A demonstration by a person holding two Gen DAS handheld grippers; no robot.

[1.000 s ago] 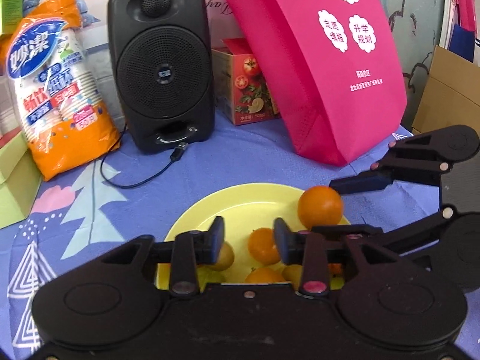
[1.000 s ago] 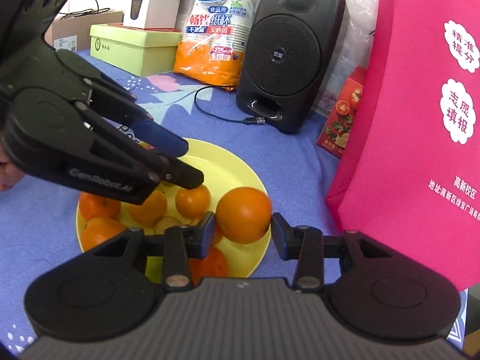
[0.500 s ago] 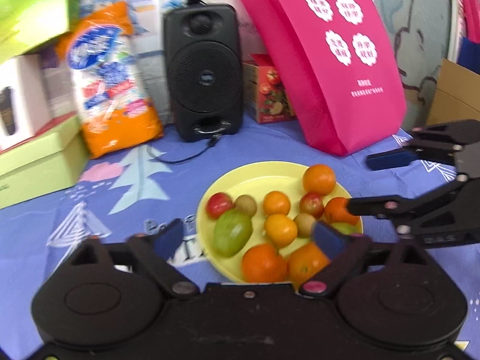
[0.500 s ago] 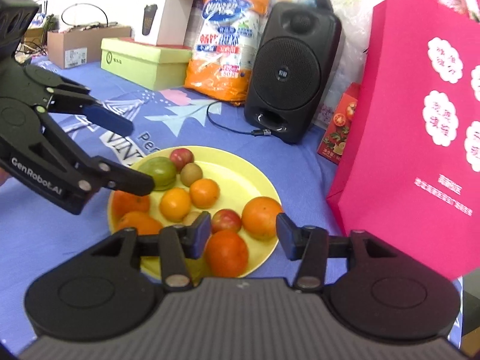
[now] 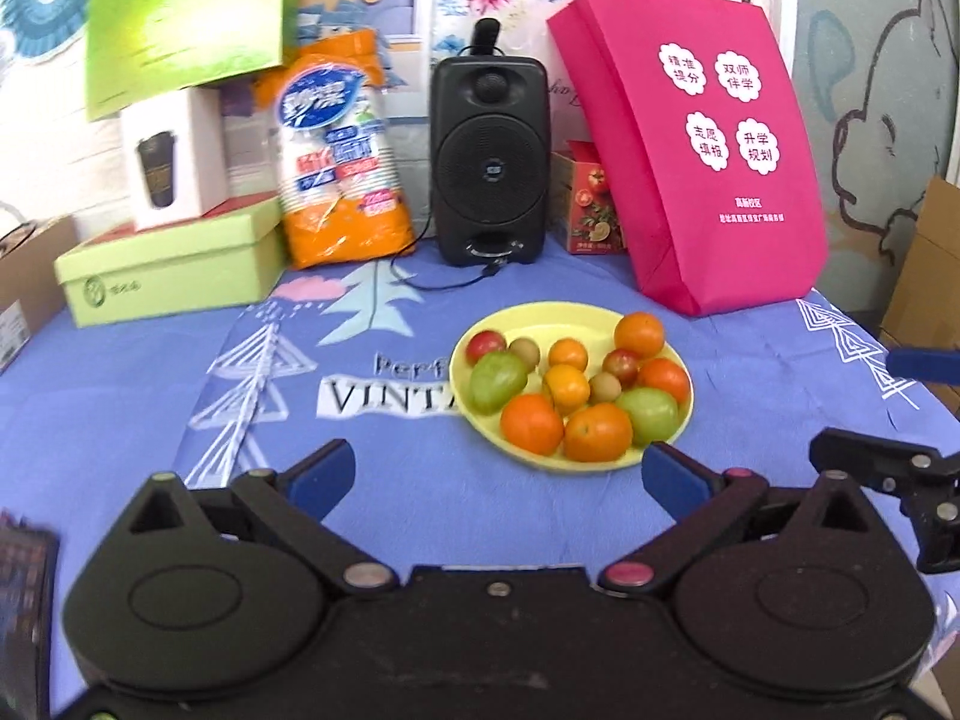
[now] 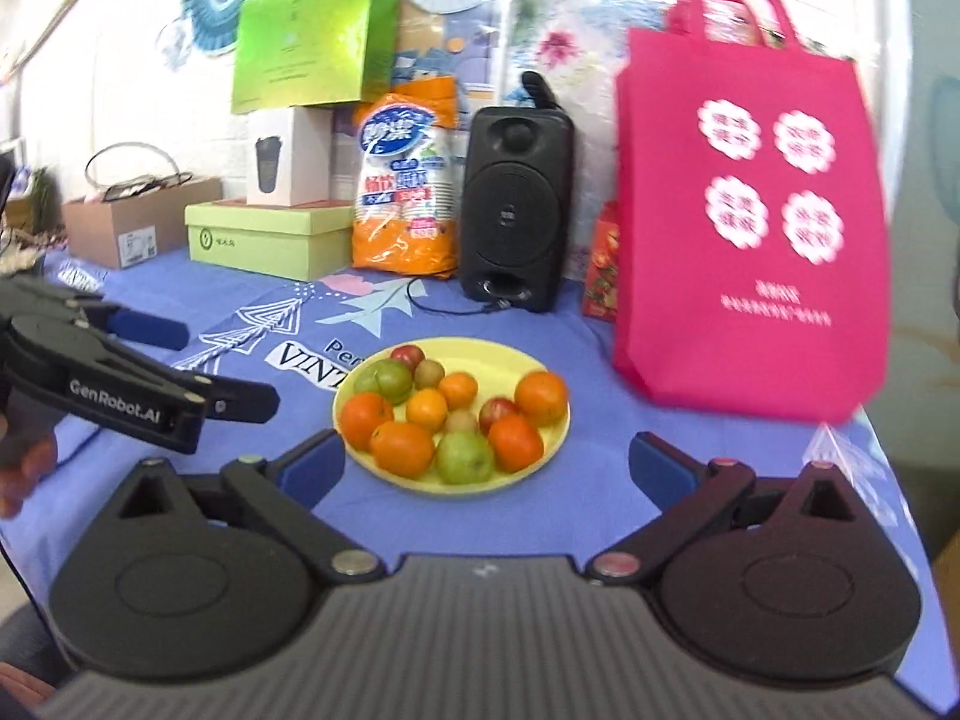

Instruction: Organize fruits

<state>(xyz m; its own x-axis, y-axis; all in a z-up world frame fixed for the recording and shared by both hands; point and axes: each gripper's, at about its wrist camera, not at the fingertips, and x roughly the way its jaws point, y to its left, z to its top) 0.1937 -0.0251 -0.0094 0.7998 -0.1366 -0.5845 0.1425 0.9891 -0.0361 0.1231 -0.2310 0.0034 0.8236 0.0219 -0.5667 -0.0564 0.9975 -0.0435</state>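
The left gripper hangs tilted down over the blue printed tablecloth, jaws spread wide with nothing between them, while the right gripper, pitched down likewise, has its jaws opening and likewise empty. Just beyond both sets of fingertips sits the yellow plate, carrying all the fruits: oranges, small tangerines, green and red ones, packed touching one another. Behind it along the far edge stand a light green box, an orange pack of paper cups, a black speaker and a pink tote bag, before a decorated wall.
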